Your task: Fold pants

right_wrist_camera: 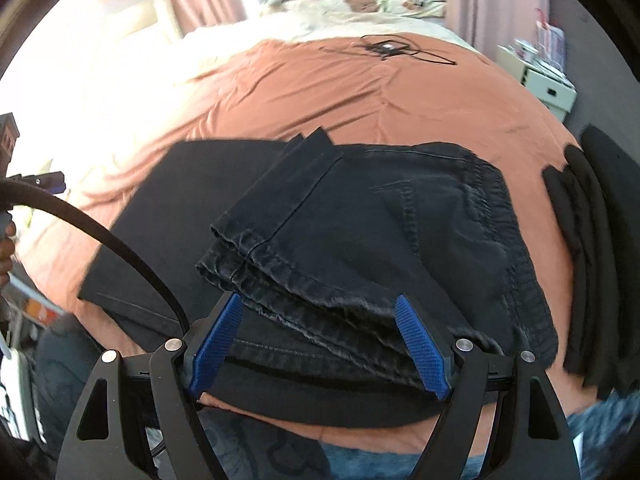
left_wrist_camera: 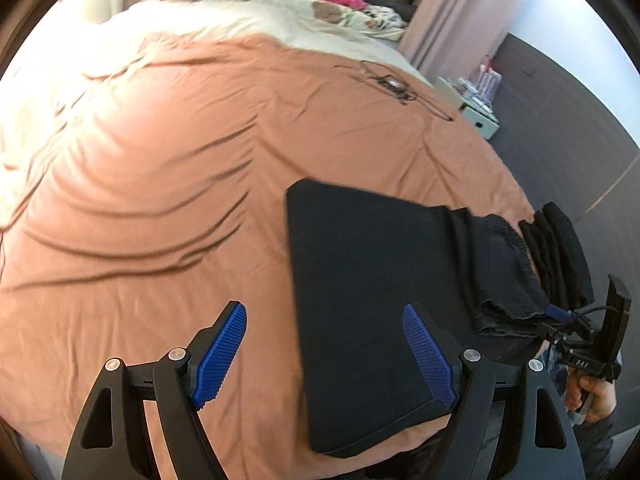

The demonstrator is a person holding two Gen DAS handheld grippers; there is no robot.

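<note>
On the bed (left_wrist_camera: 160, 168), near its front edge, the black pants (right_wrist_camera: 360, 240) lie partly folded, the hemmed leg ends doubled back over the seat and waistband. The right gripper (right_wrist_camera: 320, 344) hangs just over those hems with its fingers spread wide, holding nothing that I can see. The left gripper (left_wrist_camera: 324, 356) is equally wide open and empty, above the flat fold edge. I'd say the next fold wants both grippers to pinch all layers at matching corners and lift together, or the hems will slide askew. A stack of dark folded clothes (right_wrist_camera: 600, 248) sits just beside.
</note>
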